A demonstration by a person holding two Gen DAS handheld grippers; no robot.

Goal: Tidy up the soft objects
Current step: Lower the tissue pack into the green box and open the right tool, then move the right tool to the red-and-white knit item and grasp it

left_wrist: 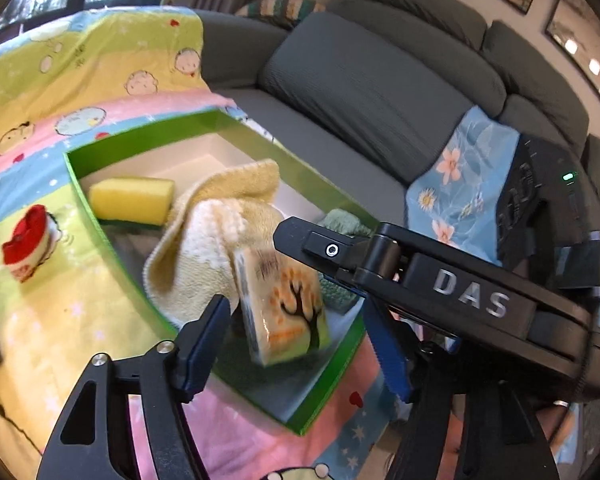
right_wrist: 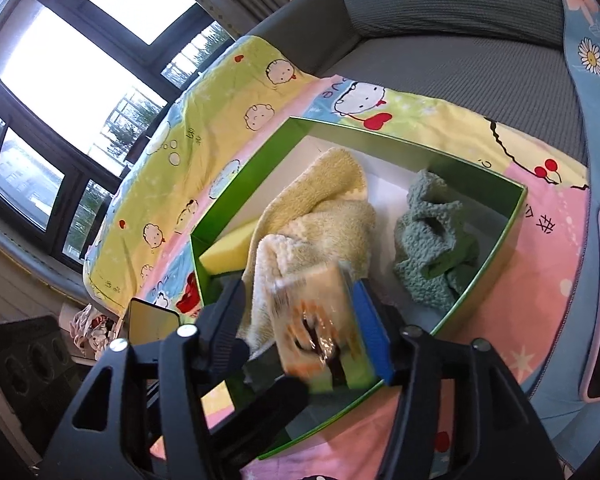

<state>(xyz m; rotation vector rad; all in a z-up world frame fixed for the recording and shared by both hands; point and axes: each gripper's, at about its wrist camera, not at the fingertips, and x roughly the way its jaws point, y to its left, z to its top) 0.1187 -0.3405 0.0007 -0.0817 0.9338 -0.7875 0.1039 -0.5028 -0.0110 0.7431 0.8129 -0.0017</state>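
A tissue pack (left_wrist: 284,304) with a tree print stands tilted and blurred inside the green box (left_wrist: 100,216), against a yellow towel (left_wrist: 204,248). My left gripper (left_wrist: 296,342) is open around the pack, with a gap at its right pad. In the right wrist view the pack (right_wrist: 320,320) leans on the blue right pad of my right gripper (right_wrist: 300,328), which is open, its left finger clear of the pack. A yellow sponge (left_wrist: 130,200) and a green knitted cloth (right_wrist: 432,248) also lie in the box (right_wrist: 516,216). A finger (left_wrist: 300,236) of the right gripper reaches in above the pack.
The box rests on a cartoon blanket (left_wrist: 80,80) spread over a grey sofa (left_wrist: 380,80). A small red and white soft item (left_wrist: 28,244) lies on the blanket left of the box. A blue floral cloth (left_wrist: 460,184) drapes the sofa at right. A dark phone (right_wrist: 152,320) lies near the blanket's edge.
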